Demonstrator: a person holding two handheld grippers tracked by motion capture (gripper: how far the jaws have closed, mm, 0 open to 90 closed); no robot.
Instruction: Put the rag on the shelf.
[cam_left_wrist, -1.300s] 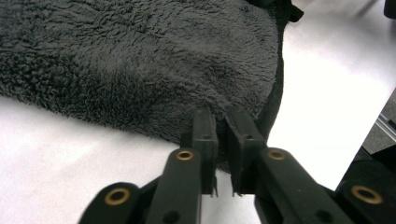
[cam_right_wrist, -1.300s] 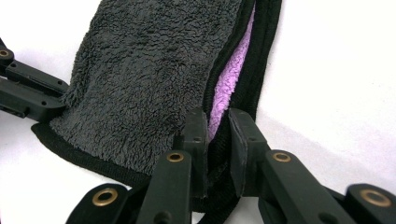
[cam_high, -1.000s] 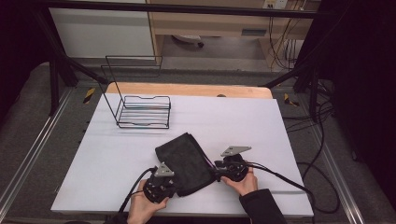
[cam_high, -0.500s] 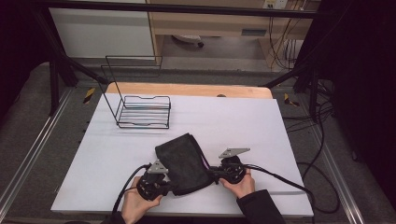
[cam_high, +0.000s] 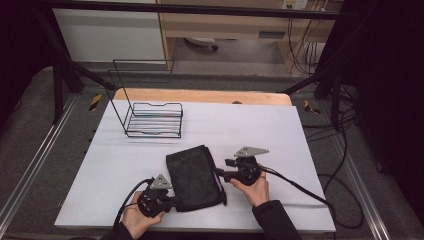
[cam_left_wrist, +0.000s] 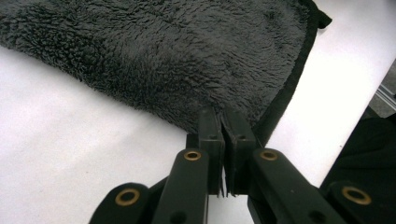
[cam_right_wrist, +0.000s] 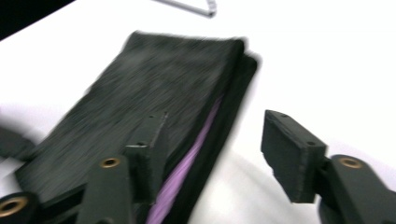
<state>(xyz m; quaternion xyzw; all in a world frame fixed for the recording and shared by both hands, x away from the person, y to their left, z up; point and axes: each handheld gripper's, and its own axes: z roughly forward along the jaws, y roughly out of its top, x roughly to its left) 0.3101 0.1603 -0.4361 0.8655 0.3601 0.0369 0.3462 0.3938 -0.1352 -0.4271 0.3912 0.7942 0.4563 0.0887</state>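
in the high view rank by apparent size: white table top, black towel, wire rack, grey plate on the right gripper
1. white table top
2. wire rack and black towel: look alike, unranked
3. grey plate on the right gripper

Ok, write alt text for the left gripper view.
The left tool, jaws pressed together, pinches the near edge of a dark grey fleecy folded cloth lying on a white table. The cloth's black hemmed border runs off to the upper right.
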